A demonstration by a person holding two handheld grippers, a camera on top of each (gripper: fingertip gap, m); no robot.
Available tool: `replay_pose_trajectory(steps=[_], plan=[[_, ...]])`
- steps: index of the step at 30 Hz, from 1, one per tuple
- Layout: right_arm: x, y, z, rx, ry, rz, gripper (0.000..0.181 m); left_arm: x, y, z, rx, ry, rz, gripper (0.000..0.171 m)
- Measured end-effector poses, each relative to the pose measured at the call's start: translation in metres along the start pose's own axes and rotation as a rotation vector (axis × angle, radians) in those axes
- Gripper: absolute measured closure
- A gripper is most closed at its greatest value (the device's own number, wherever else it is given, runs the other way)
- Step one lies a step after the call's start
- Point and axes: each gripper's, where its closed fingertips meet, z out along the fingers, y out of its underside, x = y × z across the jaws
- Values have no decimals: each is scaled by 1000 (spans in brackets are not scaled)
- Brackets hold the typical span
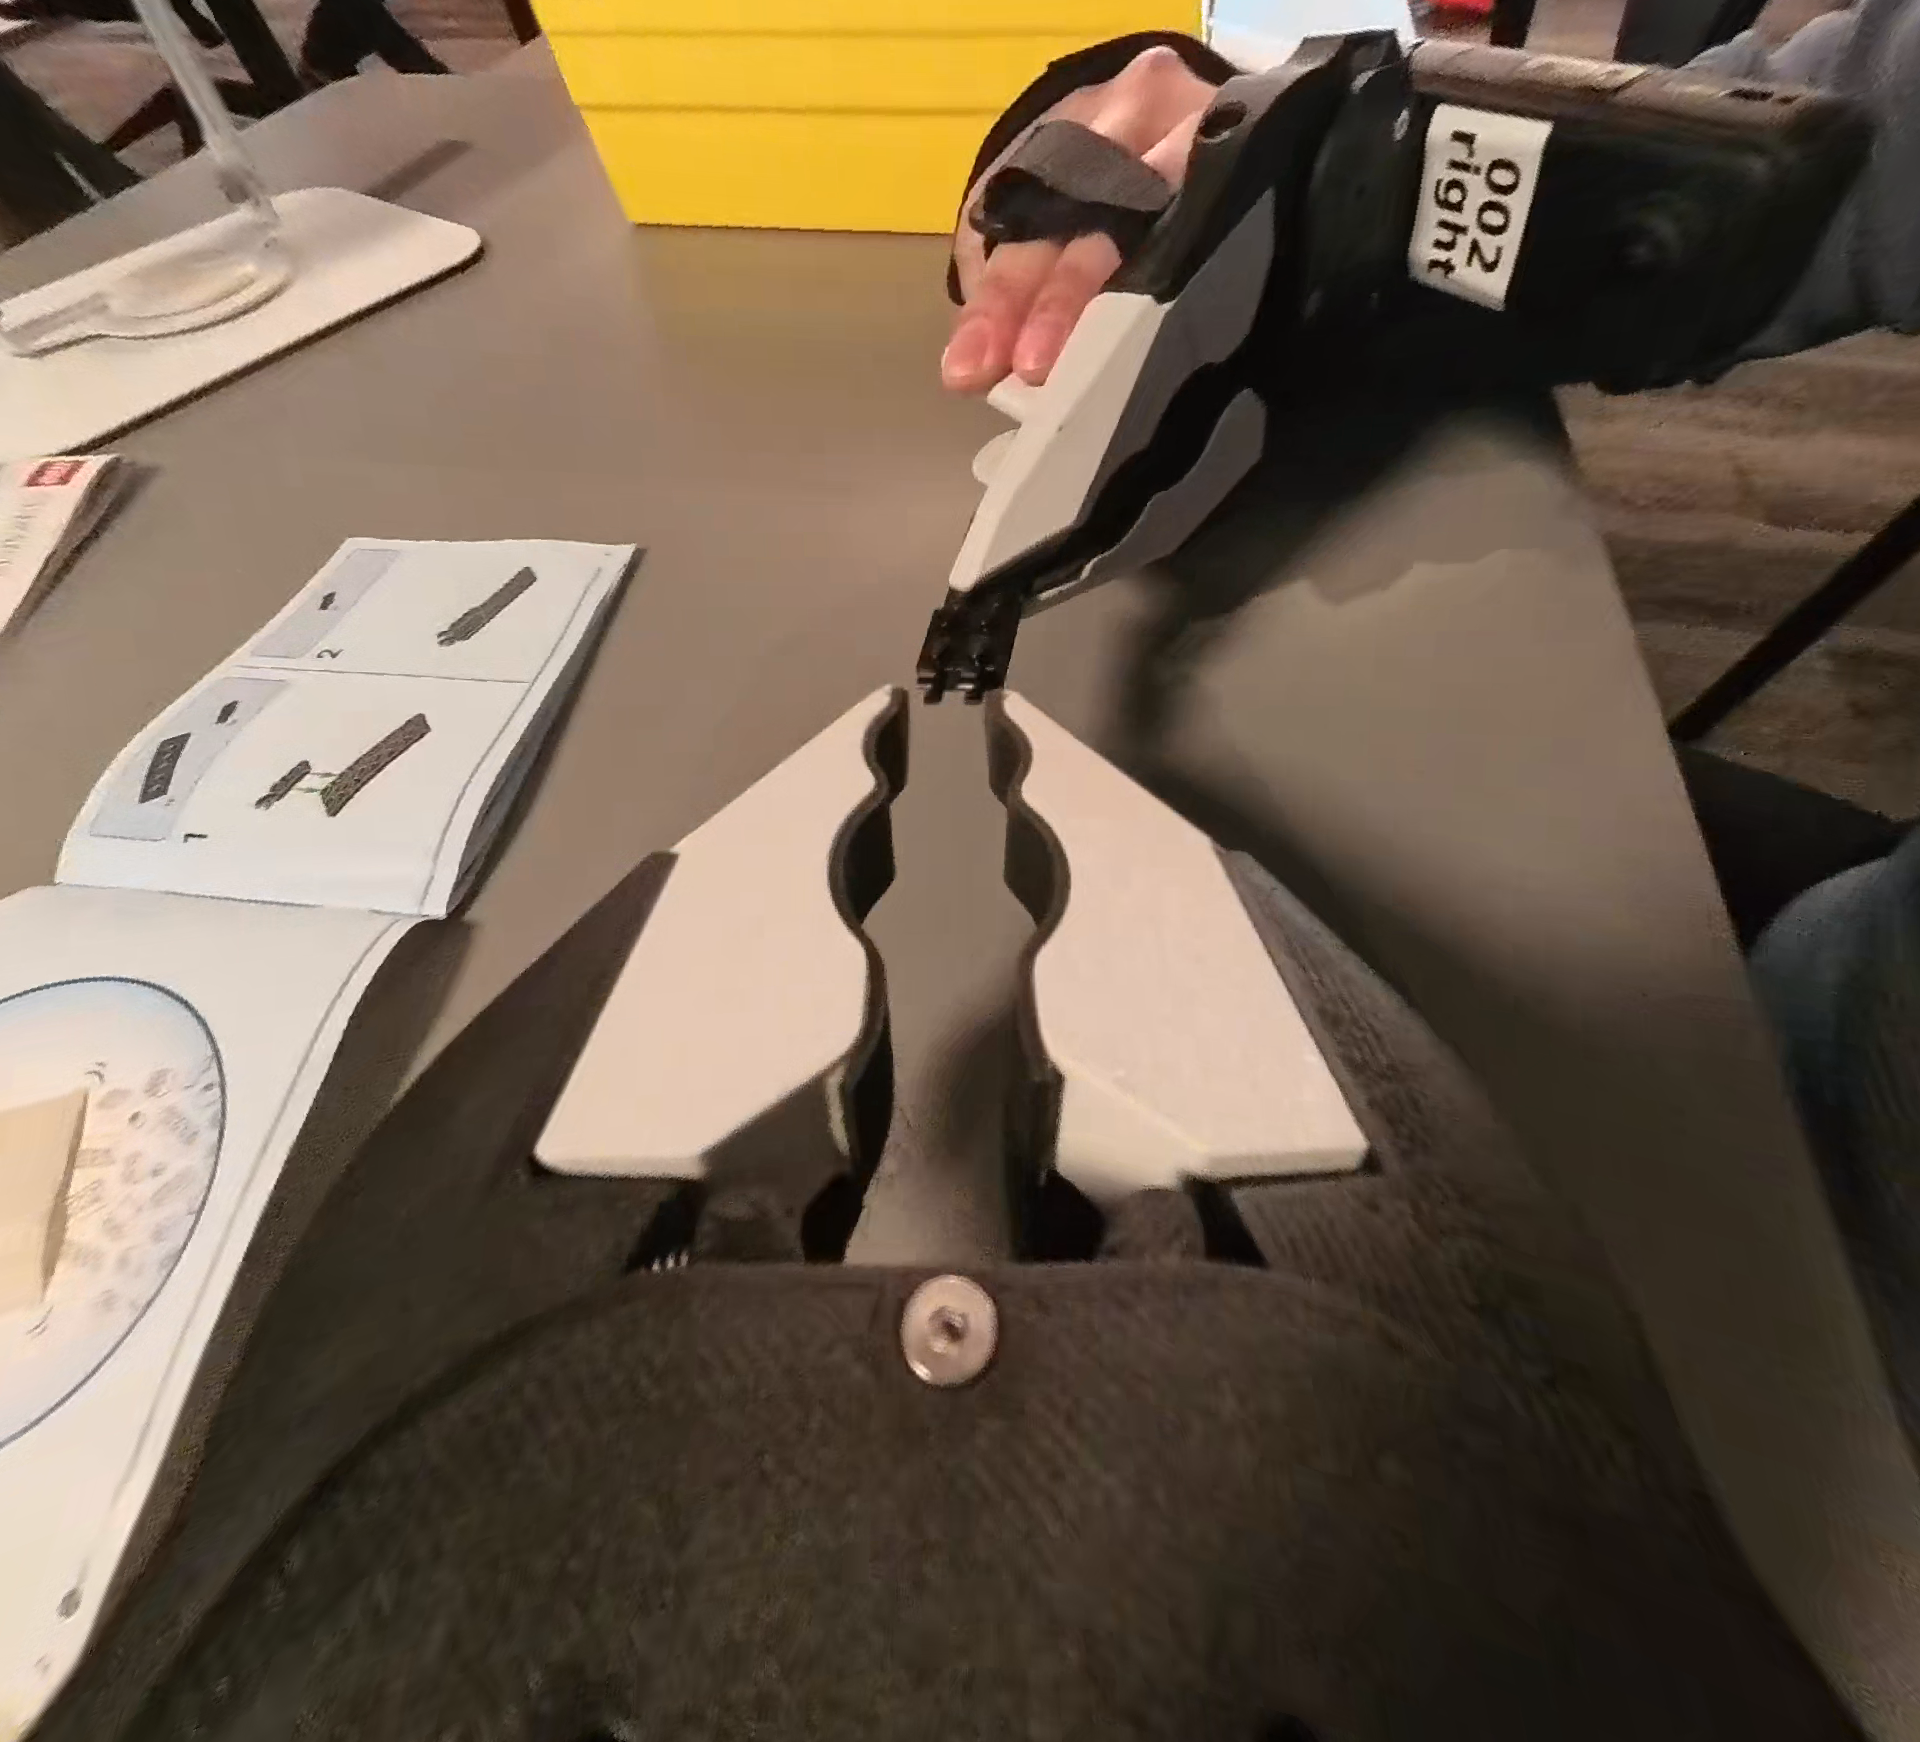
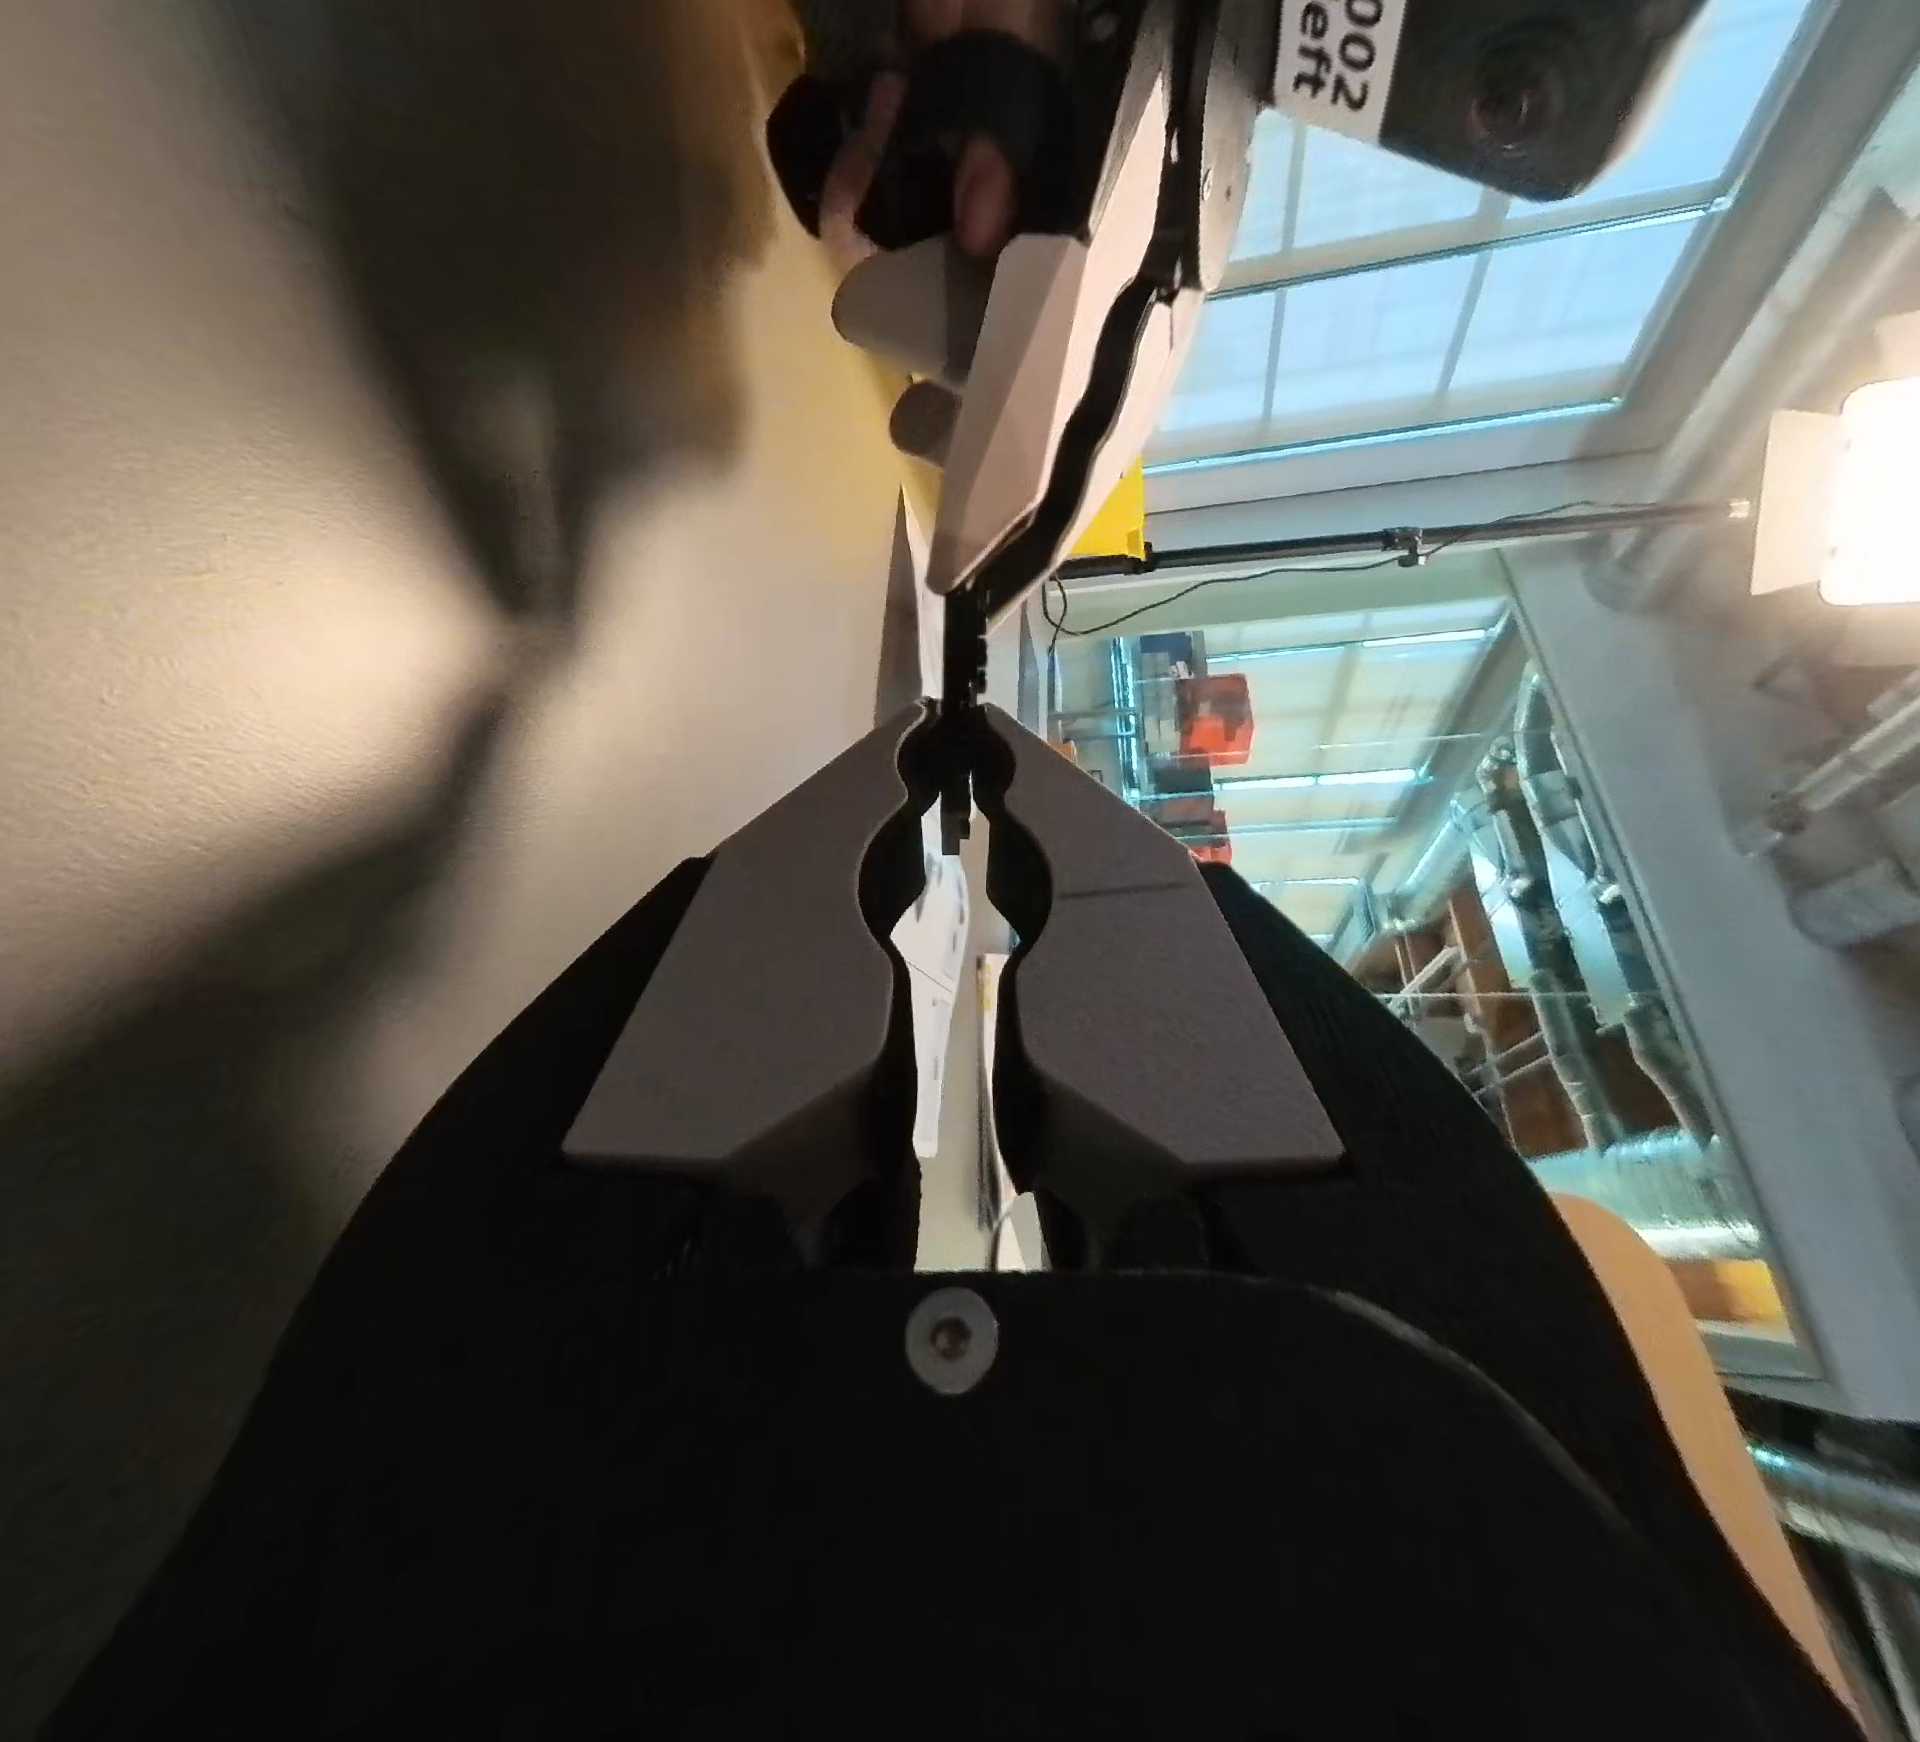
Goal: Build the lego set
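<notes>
Above a grey table (image 1: 727, 404), two hand-held grippers meet tip to tip. Right gripper (image 1: 971, 617) is clamped on a small black lego piece (image 1: 958, 658), held in the air. Left gripper (image 1: 943, 705) has its fingers parted in its own view, tips either side of the piece; from the right wrist view it seems to pinch the piece's far end (image 2: 961, 653), so its grip is unclear. The piece's shape is hard to make out. An open manual (image 1: 343, 726) lies left, partly cut off. A yellow bin (image 1: 873, 61) stands behind.
</notes>
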Motion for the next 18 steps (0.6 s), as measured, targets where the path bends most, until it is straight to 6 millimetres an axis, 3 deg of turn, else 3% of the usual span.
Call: replay_pose_trajectory(steps=[6, 12, 14, 17, 18], plan=[[-10, -7, 0, 40, -72, 18, 179, 13, 3, 5, -14, 107, -46, 134], [-19, -16, 3, 47, -116, -31, 179, 19, 15, 16, -93, 120, -59, 152], [-18, -14, 2, 42, -111, -46, 170, 14, 19, 17, -117, 99, -69, 155], [-4, 28, 0, -115, -64, -61, 128, 0, 23, 22, -160, 44, -42, 155], [4, 43, -6, -149, -37, 0, 122, -4, 25, 25, -188, 30, -19, 155]])
